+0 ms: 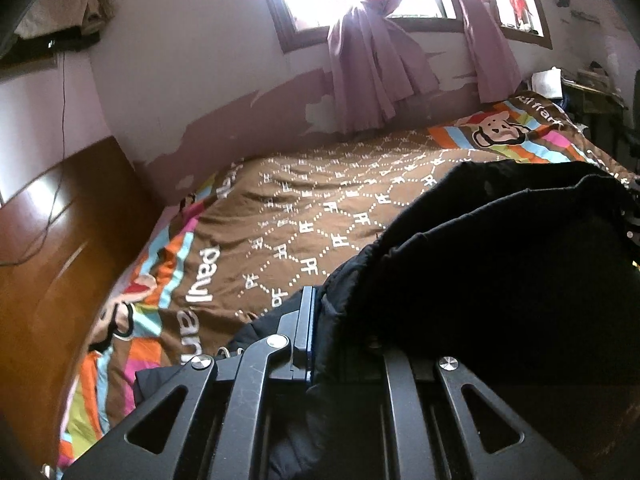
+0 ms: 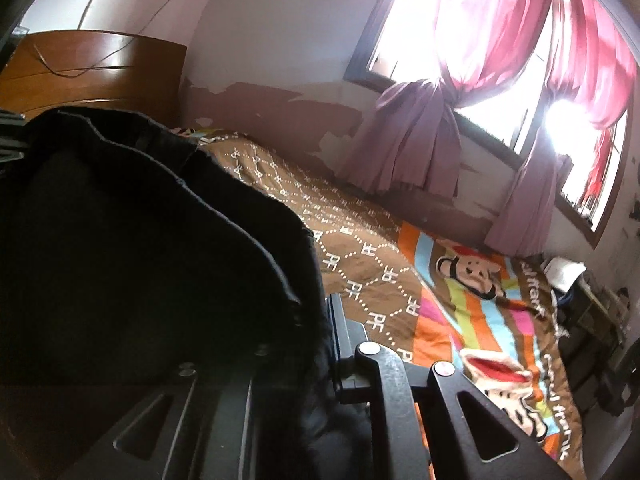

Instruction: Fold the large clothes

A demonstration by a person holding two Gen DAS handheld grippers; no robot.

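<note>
A brown quilted bedspread (image 1: 320, 200) with striped, monkey-printed ends covers the bed, whose glossy wooden headboard (image 1: 52, 232) stands beside the peeling wall under mauve knotted curtains (image 2: 416, 140).

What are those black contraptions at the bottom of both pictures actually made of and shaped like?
Both are black metal frames. The left gripper has flat angled link bars with triangular cut-outs, round silver bolt heads at the joints, scuffed paint and a blue edge along one of its fingers. The right gripper looks the same: black bars, triangular holes, silver bolts. No cables, sleeves or labels show.
</note>
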